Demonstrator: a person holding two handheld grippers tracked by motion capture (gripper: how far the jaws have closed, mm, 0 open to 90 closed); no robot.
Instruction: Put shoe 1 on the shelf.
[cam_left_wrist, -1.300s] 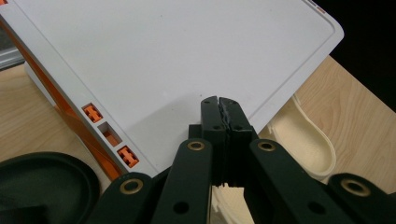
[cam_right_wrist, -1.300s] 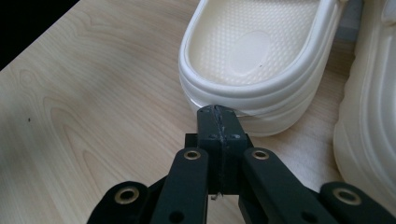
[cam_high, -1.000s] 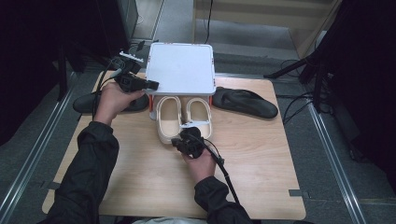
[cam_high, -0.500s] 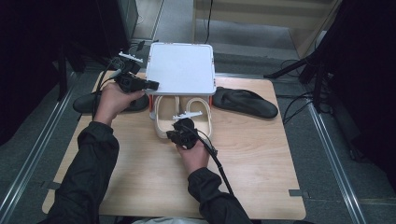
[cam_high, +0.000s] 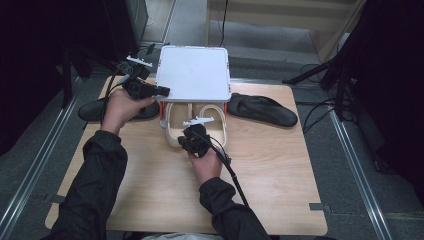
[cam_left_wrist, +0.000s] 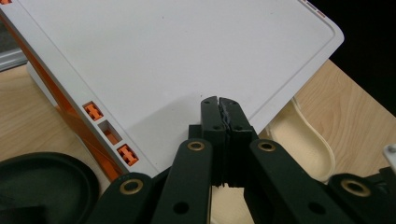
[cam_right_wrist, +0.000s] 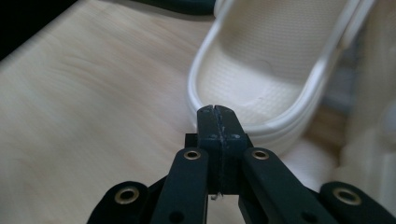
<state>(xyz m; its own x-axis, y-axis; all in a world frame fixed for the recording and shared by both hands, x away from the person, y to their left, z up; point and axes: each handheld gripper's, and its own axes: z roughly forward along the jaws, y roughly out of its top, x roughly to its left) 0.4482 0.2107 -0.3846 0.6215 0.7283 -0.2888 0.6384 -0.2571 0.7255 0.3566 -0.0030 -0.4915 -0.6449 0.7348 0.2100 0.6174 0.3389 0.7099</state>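
Plain white lid (cam_high: 194, 72), unmarked cream slippers (cam_high: 176, 131), no legible writing

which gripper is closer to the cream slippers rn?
Right. The right gripper is at the heel rim of the cream slippers, fingers shut. The left gripper is off at the white lid, over the slippers' far end.

Black claw (cam_right_wrist: 217, 109) w/ brass-ringed pivots, black cable, white top plate; dark sleeves.
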